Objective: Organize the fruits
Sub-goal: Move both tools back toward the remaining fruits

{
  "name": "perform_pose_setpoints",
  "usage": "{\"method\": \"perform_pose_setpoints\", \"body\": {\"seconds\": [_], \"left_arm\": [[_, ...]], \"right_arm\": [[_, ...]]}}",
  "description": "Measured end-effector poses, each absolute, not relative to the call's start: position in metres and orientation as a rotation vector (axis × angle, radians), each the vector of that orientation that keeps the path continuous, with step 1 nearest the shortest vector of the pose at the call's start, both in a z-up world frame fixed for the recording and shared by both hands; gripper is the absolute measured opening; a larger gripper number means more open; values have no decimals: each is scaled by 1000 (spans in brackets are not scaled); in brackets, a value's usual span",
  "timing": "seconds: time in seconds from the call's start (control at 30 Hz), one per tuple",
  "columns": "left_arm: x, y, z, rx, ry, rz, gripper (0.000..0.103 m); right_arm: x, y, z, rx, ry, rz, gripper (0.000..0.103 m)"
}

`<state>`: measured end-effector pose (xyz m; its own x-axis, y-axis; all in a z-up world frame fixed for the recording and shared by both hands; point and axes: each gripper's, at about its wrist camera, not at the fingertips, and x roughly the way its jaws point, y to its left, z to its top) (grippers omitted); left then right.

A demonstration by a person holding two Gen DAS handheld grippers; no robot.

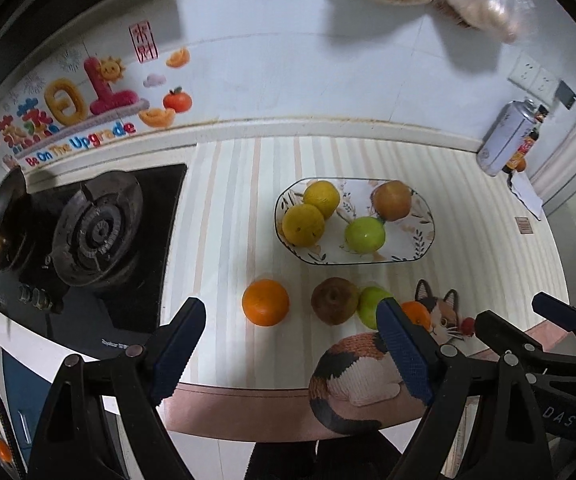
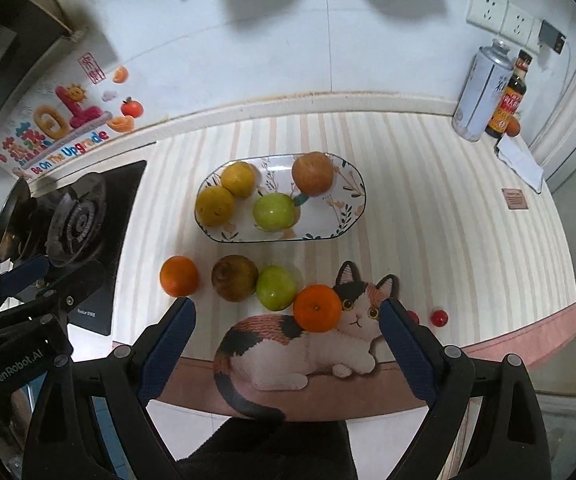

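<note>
In the right wrist view, lower centre, a row of loose round fruit lies left to right on the striped table (image 2: pixel 427 200): smooth orange (image 2: pixel 178 275), brown russet fruit (image 2: pixel 234 283), glossy green apple (image 2: pixel 276 287), and second orange (image 2: pixel 317 308) on the cat-shaped mat (image 2: pixel 307 344). Above them, the oval floral plate (image 2: pixel 343 216) holds four fruits. Both the left claw (image 1: pixel 289 350) and right claw (image 2: pixel 288 344) hang open and empty; the touching fruits could likely roll if one is nudged.

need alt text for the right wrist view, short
An open right gripper hovers over a striped counter where an oval plate holds four fruits, with an orange, brown fruit, green fruit and second orange loose in front.
</note>
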<state>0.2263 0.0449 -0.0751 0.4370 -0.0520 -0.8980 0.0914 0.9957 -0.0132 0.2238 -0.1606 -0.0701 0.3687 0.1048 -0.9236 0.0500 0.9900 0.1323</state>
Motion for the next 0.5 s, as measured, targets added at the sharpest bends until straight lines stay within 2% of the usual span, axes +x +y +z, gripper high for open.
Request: {"method": "perform_pose_setpoints", "body": {"seconds": [0.23, 0.37, 0.47, 0.5], "left_arm": [[211, 45, -65, 16, 1106, -106, 87], [216, 50, -69, -11, 1114, -97, 87], [226, 55, -80, -10, 1135, -71, 102], [230, 58, -85, -14, 1138, -57, 102]], "right_arm": [[210, -160, -59, 176, 1178, 66, 95], [216, -173, -71, 225, 1190, 72, 95], [227, -189, -96, 289, 1233, 69, 95], [231, -194, -106, 305, 1251, 64, 95]]}}
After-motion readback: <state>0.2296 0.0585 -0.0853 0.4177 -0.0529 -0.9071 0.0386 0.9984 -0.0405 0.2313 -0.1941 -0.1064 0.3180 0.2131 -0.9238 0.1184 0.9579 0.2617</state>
